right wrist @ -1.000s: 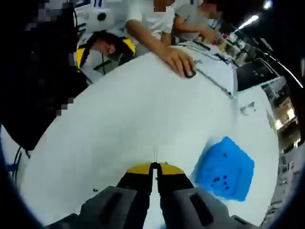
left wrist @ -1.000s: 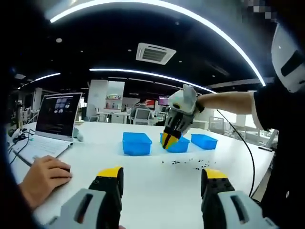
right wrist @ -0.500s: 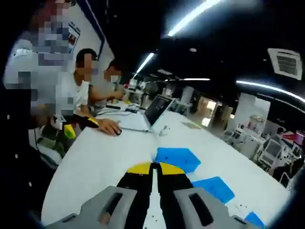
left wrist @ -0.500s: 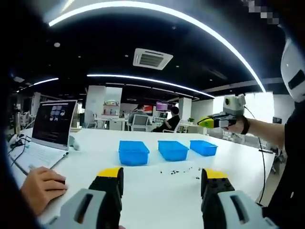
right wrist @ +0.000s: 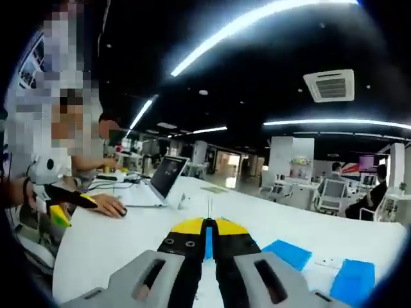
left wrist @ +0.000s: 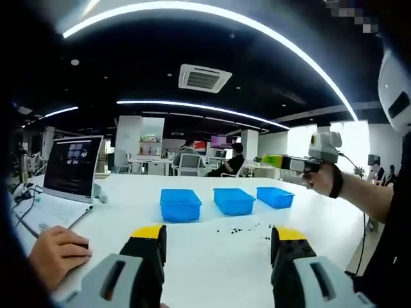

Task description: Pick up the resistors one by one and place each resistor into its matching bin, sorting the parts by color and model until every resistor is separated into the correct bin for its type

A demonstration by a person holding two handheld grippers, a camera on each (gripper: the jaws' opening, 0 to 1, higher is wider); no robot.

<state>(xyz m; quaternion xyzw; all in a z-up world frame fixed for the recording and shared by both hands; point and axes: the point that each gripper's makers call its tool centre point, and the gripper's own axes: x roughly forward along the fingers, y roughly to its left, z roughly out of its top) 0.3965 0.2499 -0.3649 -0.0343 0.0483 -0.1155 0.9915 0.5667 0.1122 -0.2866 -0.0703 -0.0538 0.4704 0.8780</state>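
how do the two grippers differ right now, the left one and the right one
The left gripper has its jaws wide apart and empty, low over the white table; the right gripper has its jaws shut on a thin resistor lead. The left gripper points toward the three blue bins; the right gripper is raised level, off to the side. Both have yellow-tipped black jaws.

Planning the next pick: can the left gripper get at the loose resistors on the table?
Probably yes. The left gripper is open, and bare table lies between it and the resistors scattered before the bins.
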